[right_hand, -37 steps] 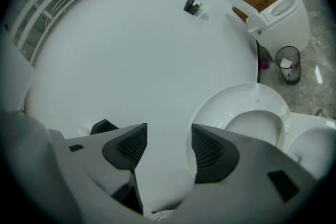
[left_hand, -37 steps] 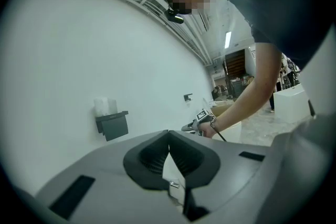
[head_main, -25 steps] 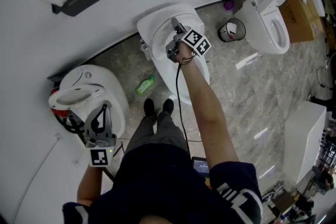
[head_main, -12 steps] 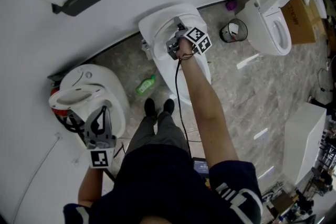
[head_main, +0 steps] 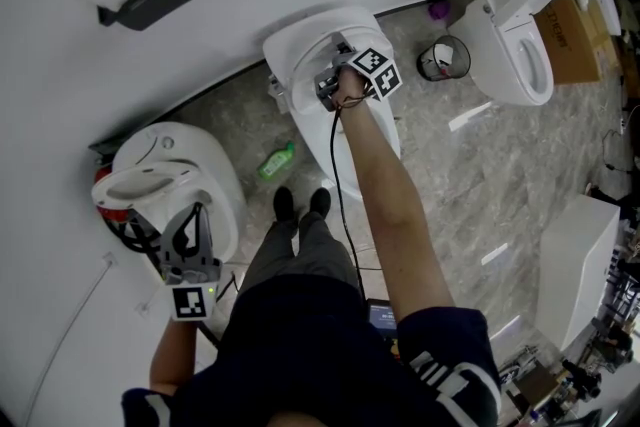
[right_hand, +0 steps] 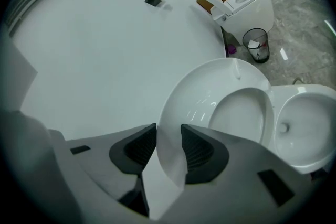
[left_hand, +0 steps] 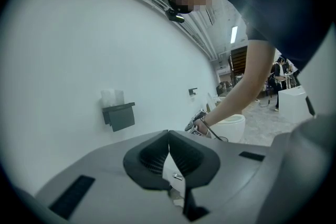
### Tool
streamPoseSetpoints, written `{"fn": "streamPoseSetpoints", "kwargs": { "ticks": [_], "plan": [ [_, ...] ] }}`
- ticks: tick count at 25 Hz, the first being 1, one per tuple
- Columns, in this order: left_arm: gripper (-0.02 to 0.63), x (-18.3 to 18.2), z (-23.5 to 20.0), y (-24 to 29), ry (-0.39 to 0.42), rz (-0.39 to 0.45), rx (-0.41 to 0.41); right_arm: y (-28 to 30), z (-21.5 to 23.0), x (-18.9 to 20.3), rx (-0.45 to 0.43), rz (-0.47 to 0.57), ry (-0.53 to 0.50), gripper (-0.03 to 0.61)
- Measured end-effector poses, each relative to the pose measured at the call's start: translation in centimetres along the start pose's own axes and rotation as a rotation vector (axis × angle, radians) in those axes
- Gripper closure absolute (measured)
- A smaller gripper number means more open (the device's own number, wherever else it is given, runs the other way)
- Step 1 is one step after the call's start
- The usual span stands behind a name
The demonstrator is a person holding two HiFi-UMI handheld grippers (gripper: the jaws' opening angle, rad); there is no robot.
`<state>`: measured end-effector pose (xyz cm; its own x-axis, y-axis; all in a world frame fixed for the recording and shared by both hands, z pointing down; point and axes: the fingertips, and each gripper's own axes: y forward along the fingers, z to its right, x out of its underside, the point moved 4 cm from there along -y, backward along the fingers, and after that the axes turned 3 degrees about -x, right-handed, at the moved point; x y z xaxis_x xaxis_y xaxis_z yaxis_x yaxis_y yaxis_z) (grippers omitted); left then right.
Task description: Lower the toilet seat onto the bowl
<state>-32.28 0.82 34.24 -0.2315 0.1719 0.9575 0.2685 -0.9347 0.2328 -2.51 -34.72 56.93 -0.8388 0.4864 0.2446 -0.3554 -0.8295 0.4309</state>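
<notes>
Toilet seat (right_hand: 199, 97) stands upright, rim between the closing fingers of the right gripper (right_hand: 169, 147). Looks like stiff, slick plastic, so grab that top edge. Left gripper (left_hand: 169, 157) is clenched, empty.

The toilet seat (right_hand: 181, 113) is smooth, glossy white, probably plastic, the wall (right_hand: 105, 34) behind it matt white, the floor (head_main: 470, 175) polished grey veined stone or tile, and the far-right box (head_main: 565, 25) plain brown cardboard.

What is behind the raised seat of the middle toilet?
Through the opening of the seat the raised lid shows, with the white wall behind both. The hinges and whatever is behind the lid are covered.
</notes>
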Motion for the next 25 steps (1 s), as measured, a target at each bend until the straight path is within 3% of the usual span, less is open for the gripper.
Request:
{"fn": "streamPoseSetpoints", "kwargs": {
  "ticks": [11,25],
  "plan": [
    [0.589,0.6,-0.8,-0.6,-0.023,-0.014,-0.02,0.2,-0.6,0.1,0.124,0.011,0.027,0.426],
    [0.589,1.2,-2.2,-1.2,-0.033,-0.009,-0.039,-0.1,-1.0,0.3,0.108,0.03,0.016,0.457]
  ]
}}
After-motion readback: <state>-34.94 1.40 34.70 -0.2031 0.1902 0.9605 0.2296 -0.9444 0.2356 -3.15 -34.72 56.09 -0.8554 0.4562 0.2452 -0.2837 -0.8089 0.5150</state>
